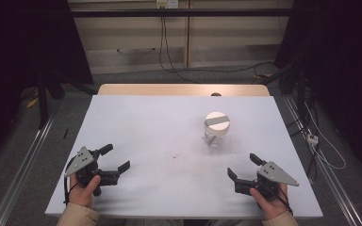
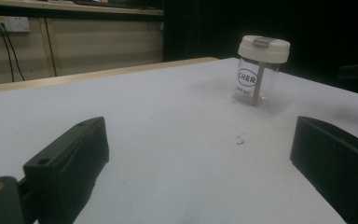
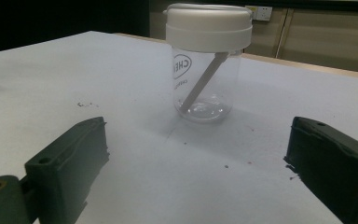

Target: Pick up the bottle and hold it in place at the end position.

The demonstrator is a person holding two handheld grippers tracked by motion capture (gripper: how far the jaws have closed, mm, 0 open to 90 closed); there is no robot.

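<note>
Your left gripper (image 1: 114,158) and right gripper (image 1: 243,165) rest low on the worktop (image 1: 160,136), fingers spread wide, holding nothing. Clear jar (image 1: 216,128), white lid, stands upright ahead of right fingers, well apart.

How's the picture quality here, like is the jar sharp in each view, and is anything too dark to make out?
High view: the jar is small but clear; the room's left and right sides fall into near black. Left gripper view: the jar is slightly soft against a black background. Right gripper view: the jar is closest and sharpest, with its lid bright; the near jaws are blurred.
</note>
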